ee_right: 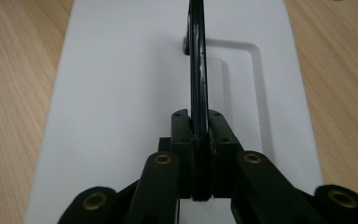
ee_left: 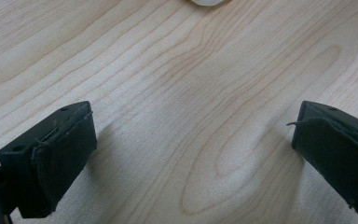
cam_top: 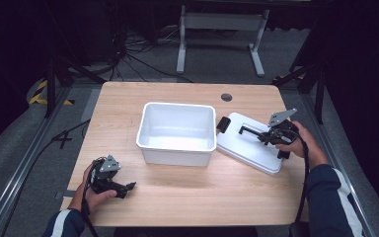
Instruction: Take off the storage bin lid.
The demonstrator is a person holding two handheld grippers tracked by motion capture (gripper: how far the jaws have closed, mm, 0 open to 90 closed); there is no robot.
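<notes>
A white open bin [cam_top: 175,157] stands in the middle of the wooden table. Just right of it is its flat white lid [cam_top: 249,150], turned at an angle, with a thin black handle [cam_top: 249,131] raised on top. My right gripper [cam_top: 265,136] is shut on that handle. In the right gripper view the jaws pinch the upright handle [ee_right: 196,56] over the lid [ee_right: 121,93]. Whether the lid rests on the table I cannot tell. At the front left, my left gripper [cam_top: 128,187] lies low on the table. Its jaws stand wide apart over bare wood [ee_left: 191,154] with nothing between them.
A black latch [cam_top: 223,123] sits at the lid's end nearest the bin. A round cable hole [cam_top: 226,97] is at the table's back right. A rounded white bit of the bin [ee_left: 206,2] peeks in at the top of the left gripper view. Cables lie on the floor beyond.
</notes>
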